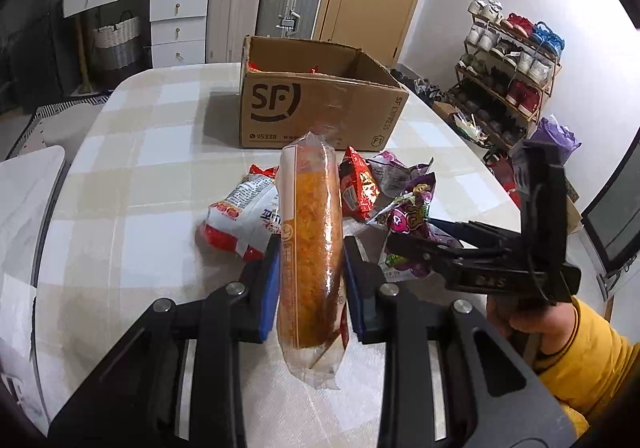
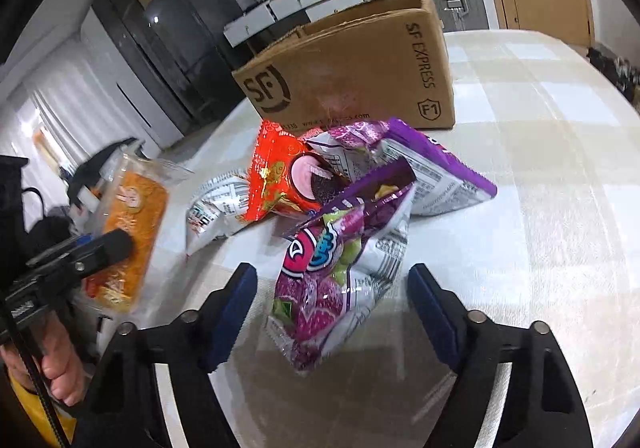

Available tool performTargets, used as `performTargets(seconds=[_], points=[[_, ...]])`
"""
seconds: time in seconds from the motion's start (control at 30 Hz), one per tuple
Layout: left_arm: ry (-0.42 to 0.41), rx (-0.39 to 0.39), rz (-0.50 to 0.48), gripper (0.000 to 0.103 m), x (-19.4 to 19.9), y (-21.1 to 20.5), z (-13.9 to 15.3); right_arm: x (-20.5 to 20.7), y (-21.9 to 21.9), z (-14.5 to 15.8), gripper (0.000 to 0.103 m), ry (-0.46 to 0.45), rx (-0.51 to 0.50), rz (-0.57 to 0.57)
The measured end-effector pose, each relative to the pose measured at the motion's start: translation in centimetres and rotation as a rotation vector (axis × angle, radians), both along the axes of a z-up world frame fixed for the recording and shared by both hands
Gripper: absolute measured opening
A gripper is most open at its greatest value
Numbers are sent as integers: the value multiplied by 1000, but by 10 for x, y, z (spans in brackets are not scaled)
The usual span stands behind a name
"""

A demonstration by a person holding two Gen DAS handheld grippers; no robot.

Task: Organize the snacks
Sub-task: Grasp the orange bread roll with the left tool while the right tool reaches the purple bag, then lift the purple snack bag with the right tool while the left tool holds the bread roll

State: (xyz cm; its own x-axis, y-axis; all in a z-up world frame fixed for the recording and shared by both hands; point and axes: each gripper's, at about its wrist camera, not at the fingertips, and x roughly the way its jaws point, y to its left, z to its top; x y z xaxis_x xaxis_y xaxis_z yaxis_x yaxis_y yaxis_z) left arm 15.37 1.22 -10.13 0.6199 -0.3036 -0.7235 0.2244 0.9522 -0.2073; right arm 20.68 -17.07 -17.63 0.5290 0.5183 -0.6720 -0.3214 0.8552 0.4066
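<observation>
My left gripper (image 1: 312, 248) is shut on a clear packet of orange floss bread (image 1: 312, 204), held upright above the table; the packet (image 2: 132, 216) also shows at the left of the right wrist view. My right gripper (image 2: 332, 272) stands open around a purple candy bag (image 2: 336, 276), with a gap at each blue pad. That bag tops a small pile with an orange-red packet (image 2: 276, 180), a white and red packet (image 1: 240, 216) and a flat purple packet (image 2: 440, 172). An open SF cardboard box (image 1: 320, 108) stands behind the pile.
The checked tablecloth (image 1: 140, 168) covers a rounded table. A shoe rack (image 1: 512, 68) stands at the right, suitcases (image 1: 288, 4) and white drawers (image 1: 176, 28) behind the box. A white chair (image 1: 28, 188) is at the table's left edge.
</observation>
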Motion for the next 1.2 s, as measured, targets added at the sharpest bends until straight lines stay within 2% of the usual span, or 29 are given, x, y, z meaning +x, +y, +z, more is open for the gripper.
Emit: performTargets(seconds=[0.03, 0.1, 0.17, 0.27, 0.4, 0.5, 0.53, 0.77, 0.9, 1.03, 1.2], points=[[1, -3, 2, 25, -1, 2, 0, 3, 4, 2, 67, 10, -11, 17], [3, -10, 9, 25, -2, 4, 0, 7, 7, 1, 61, 34, 1, 35], [4, -20, 13, 25, -4, 7, 0, 8, 8, 0, 49, 34, -5, 32], [2, -30, 14, 25, -8, 11, 2, 7, 7, -1, 44, 45, 17, 32], [3, -41, 17, 25, -15, 13, 3, 1, 4, 1, 41, 17, 24, 16], [1, -45, 18, 25, -21, 14, 5, -9, -1, 8, 34, -18, 42, 8], [-2, -47, 18, 25, -23, 14, 6, -10, -3, 8, 29, -20, 50, 8], [-19, -52, 6, 25, -37, 11, 16, -22, -5, 7, 27, -7, 64, 17], [-35, -51, 2, 26, -46, 10, 25, -32, -11, 17, 26, -33, 90, 8], [-53, -47, 11, 26, -55, 9, 36, -46, -24, 37, 26, -79, 128, -7], [-70, -38, 42, 26, -64, 9, 52, -71, -32, 77, 26, -179, 142, -8]])
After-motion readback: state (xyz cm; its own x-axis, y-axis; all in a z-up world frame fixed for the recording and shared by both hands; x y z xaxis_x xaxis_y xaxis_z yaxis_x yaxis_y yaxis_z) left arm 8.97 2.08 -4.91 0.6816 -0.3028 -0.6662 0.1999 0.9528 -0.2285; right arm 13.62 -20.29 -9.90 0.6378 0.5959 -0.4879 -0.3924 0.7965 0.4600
